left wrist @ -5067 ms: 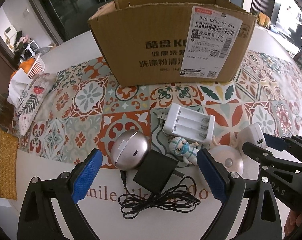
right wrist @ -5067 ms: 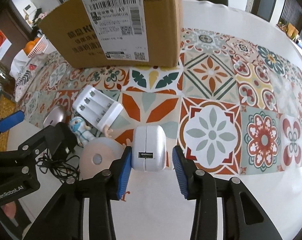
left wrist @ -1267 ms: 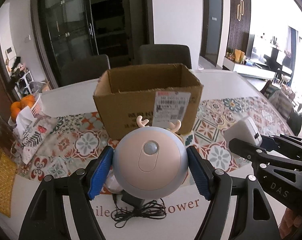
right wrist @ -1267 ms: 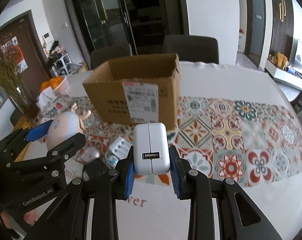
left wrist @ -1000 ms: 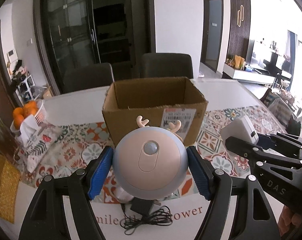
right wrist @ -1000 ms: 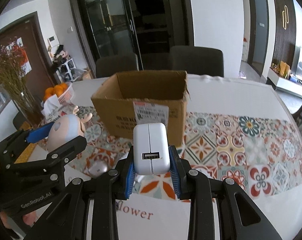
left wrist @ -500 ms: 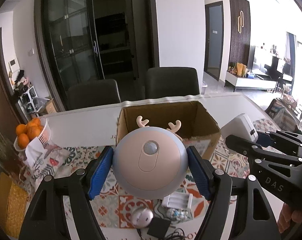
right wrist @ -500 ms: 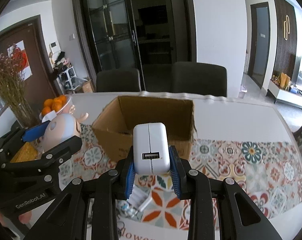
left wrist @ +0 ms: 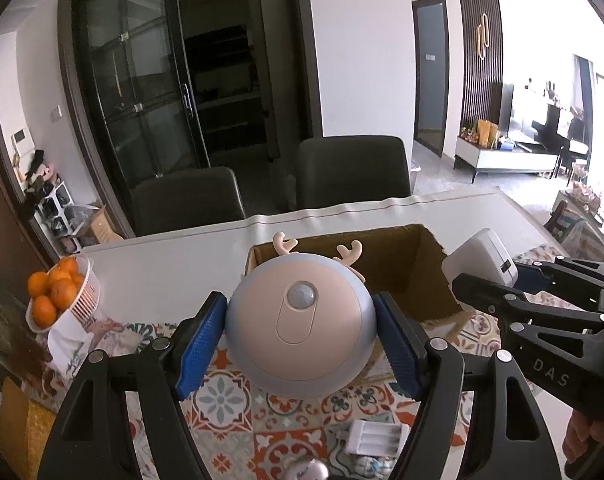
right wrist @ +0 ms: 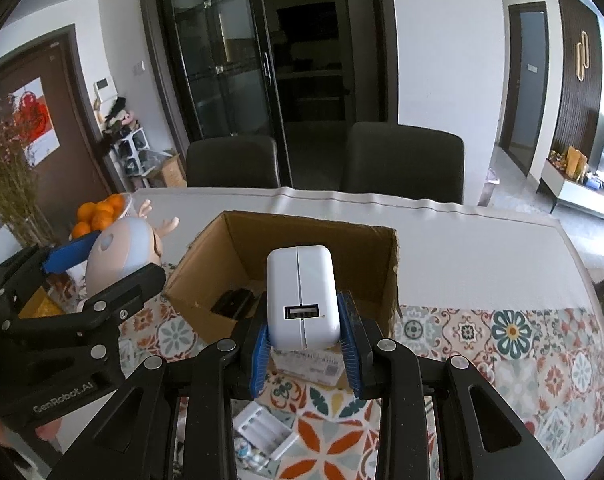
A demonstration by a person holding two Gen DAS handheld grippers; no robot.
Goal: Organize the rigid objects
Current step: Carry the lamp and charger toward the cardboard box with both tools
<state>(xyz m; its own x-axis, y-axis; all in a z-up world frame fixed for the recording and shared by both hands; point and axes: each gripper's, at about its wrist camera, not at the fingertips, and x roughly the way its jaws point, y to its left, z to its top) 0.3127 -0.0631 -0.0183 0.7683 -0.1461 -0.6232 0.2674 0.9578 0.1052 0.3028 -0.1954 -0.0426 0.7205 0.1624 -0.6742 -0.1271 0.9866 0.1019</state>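
— Cardboard box (right wrist: 302, 264), open at the top, stands on the bench (right wrist: 482, 240), on a patterned tile cloth (right wrist: 502, 332). What does each hand carry?

— Left gripper (left wrist: 299, 340): its blue fingers (left wrist: 199, 340) are clenched on a round night light with antlers (left wrist: 299, 320), held up in the air in front of the box's near wall. Right gripper (right wrist: 304, 344): clamped on a white USB charger (right wrist: 302, 296), port facing the camera, raised just before the box opening.

— Anything in the box?

— One dark object (right wrist: 235, 300) on its floor; I cannot tell what it is.

— And on the cloth?

— White battery charger (left wrist: 376, 438) lies below both grippers, near a small figurine (left wrist: 370, 464), partly cut off. Oranges in a white basket (left wrist: 57, 292) sit at the left edge.
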